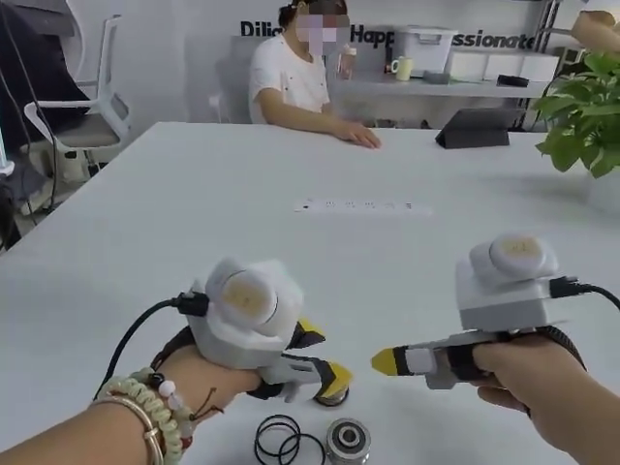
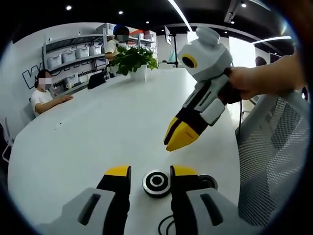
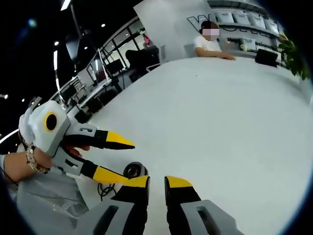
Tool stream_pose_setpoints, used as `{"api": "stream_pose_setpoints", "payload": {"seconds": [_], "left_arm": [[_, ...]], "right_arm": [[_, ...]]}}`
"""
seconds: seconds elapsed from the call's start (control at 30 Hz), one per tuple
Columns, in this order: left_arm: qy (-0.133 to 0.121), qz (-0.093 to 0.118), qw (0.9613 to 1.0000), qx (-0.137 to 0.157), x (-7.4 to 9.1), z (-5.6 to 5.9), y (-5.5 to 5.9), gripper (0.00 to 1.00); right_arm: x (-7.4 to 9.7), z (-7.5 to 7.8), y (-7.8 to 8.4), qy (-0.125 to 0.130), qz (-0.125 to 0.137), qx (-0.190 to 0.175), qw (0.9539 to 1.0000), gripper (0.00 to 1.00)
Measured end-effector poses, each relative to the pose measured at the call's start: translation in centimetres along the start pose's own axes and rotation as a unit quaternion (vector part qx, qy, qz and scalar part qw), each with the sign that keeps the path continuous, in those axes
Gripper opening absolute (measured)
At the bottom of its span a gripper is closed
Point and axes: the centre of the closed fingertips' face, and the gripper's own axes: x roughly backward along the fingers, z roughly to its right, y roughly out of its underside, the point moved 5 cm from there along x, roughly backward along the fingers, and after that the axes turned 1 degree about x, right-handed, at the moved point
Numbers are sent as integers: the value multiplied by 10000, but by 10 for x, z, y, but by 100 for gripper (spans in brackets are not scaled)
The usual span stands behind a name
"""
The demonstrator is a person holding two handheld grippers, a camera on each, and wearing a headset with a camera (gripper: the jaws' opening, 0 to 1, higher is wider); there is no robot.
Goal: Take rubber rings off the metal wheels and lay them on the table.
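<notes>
At the near edge of the white desk (image 1: pixel 194 213), two thin black rubber rings (image 1: pixel 281 441) lie flat and overlapping, with a round silver metal wheel (image 1: pixel 347 441) just beside them. The head view's bottom edge cuts the rings off.

Just beyond, a second metal wheel (image 2: pixel 156 183), dark at its rim, rests on the desk between the yellow-tipped jaws of the left hand-held gripper (image 2: pixel 150 171). The jaws stand apart on either side of it and do not press it. In the head view the lower jaw covers most of this wheel. I cannot tell whether its dark rim is a rubber ring.

The right hand-held gripper (image 1: pixel 387 361) hovers near and points at the left one's tips. Its jaws are drawn together and grasp nothing.

Farther off, a pale strip (image 1: pixel 363 205) lies mid-desk. At the far end are a seated person in white (image 1: pixel 291 82), a black stand (image 1: pixel 473 128) and a green leafy plant (image 1: pixel 586 116).
</notes>
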Motion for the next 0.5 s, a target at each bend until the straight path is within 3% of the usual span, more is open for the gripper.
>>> {"api": "stream_pose_setpoints", "payload": {"seconds": [0.17,0.3,0.5], "left_arm": [[-1,-15,10000,76,1,-2,3,26],[45,-37,10000,80,0,-1,4,25],[106,-172,9998,-25,-1,1,10,22]], "right_arm": [[-5,-7,4,-243,-8,-42,9997,10],[-9,-8,9,-229,-184,305,9991,10],[-14,-15,13,-398,-267,533,9974,12]]}}
